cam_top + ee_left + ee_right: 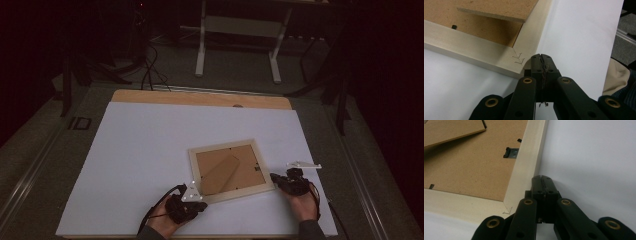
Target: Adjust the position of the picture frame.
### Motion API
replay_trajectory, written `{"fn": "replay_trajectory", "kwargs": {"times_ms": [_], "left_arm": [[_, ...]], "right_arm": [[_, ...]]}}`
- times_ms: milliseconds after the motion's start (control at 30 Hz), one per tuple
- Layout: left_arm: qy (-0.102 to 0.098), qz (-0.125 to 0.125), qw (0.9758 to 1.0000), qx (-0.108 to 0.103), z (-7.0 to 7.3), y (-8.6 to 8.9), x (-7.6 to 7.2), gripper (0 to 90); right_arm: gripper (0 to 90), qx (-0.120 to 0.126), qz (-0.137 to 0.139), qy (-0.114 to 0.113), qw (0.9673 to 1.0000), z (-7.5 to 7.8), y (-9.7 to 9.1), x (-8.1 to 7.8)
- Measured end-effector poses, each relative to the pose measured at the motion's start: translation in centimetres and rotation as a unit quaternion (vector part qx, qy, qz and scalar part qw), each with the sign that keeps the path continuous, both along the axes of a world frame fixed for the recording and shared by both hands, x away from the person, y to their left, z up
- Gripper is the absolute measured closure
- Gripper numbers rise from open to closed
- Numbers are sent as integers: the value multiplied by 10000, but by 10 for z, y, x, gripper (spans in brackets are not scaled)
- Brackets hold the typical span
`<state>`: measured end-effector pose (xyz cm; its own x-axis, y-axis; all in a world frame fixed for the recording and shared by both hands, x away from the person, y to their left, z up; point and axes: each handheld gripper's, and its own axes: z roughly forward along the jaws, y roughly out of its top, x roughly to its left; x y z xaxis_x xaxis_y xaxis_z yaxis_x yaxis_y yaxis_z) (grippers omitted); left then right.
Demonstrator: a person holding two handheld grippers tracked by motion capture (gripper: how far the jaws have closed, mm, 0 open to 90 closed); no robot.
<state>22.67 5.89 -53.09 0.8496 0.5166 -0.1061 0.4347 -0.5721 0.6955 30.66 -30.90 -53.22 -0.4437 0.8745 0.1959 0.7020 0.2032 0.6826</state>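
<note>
A pale wooden picture frame lies face down on the white sheet, its brown backing board and easel stand up. My left gripper is shut, its tip at the frame's near left corner. In the left gripper view the closed jaws meet at the tip, right beside the frame corner. My right gripper is shut too, at the frame's near right corner. The right gripper view shows its tip against the frame's outer edge, near a black turn clip. Neither holds anything.
The white sheet covers a wooden tabletop. Beyond the table a white desk frame and cables stand on the dark floor. A person's hands come in from the bottom edge.
</note>
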Motion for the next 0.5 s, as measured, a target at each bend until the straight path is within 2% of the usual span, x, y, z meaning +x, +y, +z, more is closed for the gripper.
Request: {"fn": "replay_trajectory", "kwargs": {"times_ms": [500], "left_arm": [[14, 209, 9998, -24, -1, 9, 5, 900]], "right_arm": [[898, 45, 132, 8, 9999, -1, 9, 3]]}}
